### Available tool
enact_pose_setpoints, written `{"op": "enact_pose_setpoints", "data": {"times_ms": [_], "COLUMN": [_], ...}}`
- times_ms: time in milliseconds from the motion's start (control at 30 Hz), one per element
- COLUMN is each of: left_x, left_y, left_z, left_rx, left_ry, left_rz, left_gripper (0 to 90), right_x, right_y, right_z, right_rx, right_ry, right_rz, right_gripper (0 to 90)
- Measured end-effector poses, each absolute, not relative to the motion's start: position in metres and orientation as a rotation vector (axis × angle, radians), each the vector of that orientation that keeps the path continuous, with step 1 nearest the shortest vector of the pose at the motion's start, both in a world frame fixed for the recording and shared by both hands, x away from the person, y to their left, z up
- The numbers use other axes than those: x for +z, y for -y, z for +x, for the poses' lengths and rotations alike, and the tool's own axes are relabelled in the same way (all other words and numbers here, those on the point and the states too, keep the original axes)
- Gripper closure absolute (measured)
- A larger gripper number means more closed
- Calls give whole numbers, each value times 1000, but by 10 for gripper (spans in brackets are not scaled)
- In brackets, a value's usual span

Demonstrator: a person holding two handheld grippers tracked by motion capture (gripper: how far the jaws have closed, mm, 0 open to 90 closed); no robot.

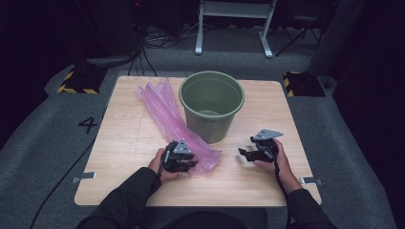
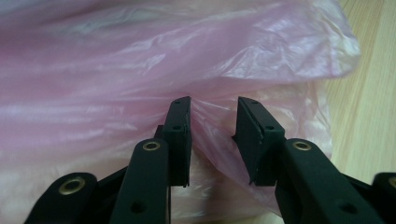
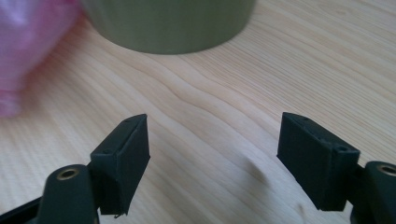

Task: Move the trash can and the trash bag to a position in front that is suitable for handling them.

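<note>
Two hand-held grippers work at a pale wooden table (image 1: 124, 157) on which a green plastic bucket (image 1: 211, 105) stands upright and empty, a little beyond the middle. A long pink plastic bag (image 1: 165, 114), thin and see-through, lies flat to the left of the bucket, running from beyond the bucket's left side to a crumpled end just in front of it and to its left. The left gripper (image 1: 184, 164) sits at that near end of the bag, in front and to the left of the bucket. In the left gripper view its black jaws stand narrow, with a raised fold of the pink film (image 2: 210, 121) rising into the gap between them; the pads (image 2: 180, 135) flank the fold, and whether they pinch it yet cannot be told. The right gripper (image 1: 248, 153) rests in front and to the right of the bucket, apart from both bucket and bag. In the right gripper view its jaws stand wide over bare wood with nothing between them, the bucket's base (image 3: 168, 25) ahead. The bag looks very light, limp and slippery, likely to slide, stretch or tear if tugged hard, and to cling to itself. A sound grip is probably on a bunched fold near the open end, gathering several layers, not a single taut sheet. The bucket looks stiff and light, and may shift if the bag drags against it.
</note>
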State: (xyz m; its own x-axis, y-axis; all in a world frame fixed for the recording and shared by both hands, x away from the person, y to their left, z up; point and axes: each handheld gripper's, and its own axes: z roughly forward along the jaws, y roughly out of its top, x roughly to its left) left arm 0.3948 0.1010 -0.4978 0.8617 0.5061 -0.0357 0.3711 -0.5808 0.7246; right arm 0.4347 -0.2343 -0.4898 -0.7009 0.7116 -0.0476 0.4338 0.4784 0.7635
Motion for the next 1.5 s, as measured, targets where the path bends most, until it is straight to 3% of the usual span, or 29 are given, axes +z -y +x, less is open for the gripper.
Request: {"op": "enact_pose_setpoints", "data": {"times_ms": [100,300,367,900,1000,1100,1233,1333,1500], "left_x": [-498,-494,-488,-466,-459,-454,-448,-447,-453], "left_y": [-81,-58,-63,-109,-119,-132,-156,-175,-204], "left_z": [397,386,383,389,390,391,393,394,392], "left_rx": [239,341,353,382,419,444,484,541,501], "left_ry": [-610,-577,-585,-671,-699,-724,-760,-808,-791], "left_rz": [2264,2249,2222,2133,2125,2110,2128,2194,2241], "left_gripper": [618,294,239,240,239,240,252,243,213], "right_x": [-489,-485,-481,-473,-481,-490,-493,-494,-495], "right_y": [229,222,219,173,162,157,158,161,170], "right_z": [432,426,423,395,393,397,400,401,408], "right_rx": [1099,1145,1174,1272,1172,1112,1081,1082,1081], "right_ry": [-2386,-2402,-2404,-2503,-2487,-2497,-2506,-2504,-2473], "right_rz": [943,913,887,732,739,757,757,743,787], "right_gripper": [255,254,254,232,311,528,721,797,809]}}
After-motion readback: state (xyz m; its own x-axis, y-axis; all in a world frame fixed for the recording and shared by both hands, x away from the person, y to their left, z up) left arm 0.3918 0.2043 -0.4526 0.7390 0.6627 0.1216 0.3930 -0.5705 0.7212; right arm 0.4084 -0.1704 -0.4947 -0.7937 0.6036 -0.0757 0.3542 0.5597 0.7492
